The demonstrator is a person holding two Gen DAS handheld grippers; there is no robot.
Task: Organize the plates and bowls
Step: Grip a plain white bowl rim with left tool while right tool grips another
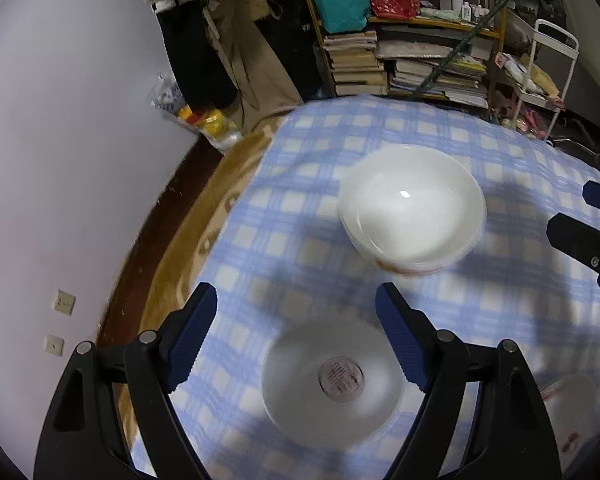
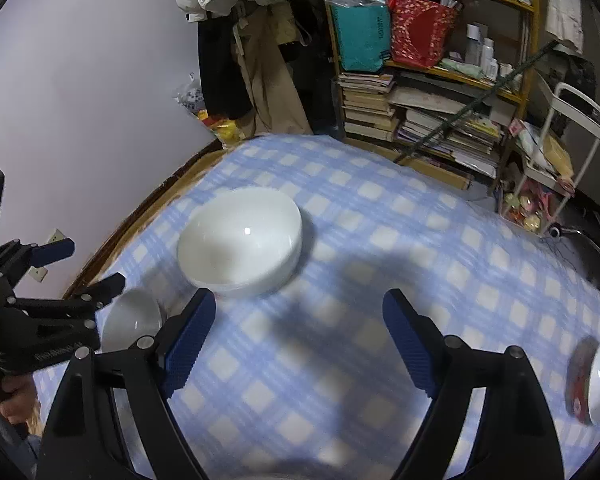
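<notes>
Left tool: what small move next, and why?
Probably lower the left tool onto the near rim of the small bowl with the red stamp. It is open and empty, the bowl sits just below it, and the large white bowl lies just beyond for nesting.

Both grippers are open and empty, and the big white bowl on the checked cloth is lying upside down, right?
Not quite: the big white bowl on the checked cloth stands upright, its hollow showing in the right wrist view. The left gripper and right gripper are open and empty.
</notes>
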